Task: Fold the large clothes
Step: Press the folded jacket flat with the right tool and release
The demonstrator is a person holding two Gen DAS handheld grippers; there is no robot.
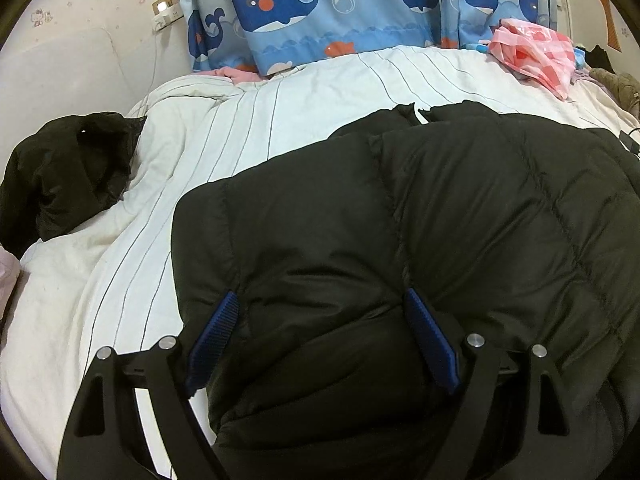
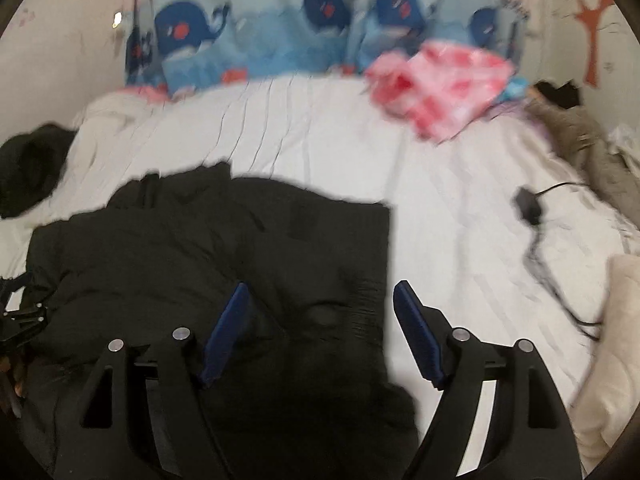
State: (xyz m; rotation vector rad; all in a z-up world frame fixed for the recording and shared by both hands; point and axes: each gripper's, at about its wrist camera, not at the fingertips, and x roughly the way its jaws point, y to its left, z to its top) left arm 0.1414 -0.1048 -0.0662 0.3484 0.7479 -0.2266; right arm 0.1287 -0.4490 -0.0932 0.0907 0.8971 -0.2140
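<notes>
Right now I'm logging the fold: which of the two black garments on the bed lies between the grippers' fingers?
The quilted black puffer jacket, spread centrally; the crumpled black garment lies apart at the left edge.

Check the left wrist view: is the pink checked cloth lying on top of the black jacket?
No, the pink cloth lies apart from the black jacket, near the whale curtain.

A bed with whale pillows and other bits lying around

The bed has a white cover with thin lines (image 1: 280, 120). Blue whale pillows (image 1: 304, 16) lean on the wall at the back. A pink and white checked bag (image 1: 536, 54) lies near them on the right. A small dark bundle of clothes (image 1: 60, 176) sits at the left edge. A black plug with a cord (image 2: 528, 204) rests on the cover. A white socket (image 1: 164, 10) is on the wall.
</notes>
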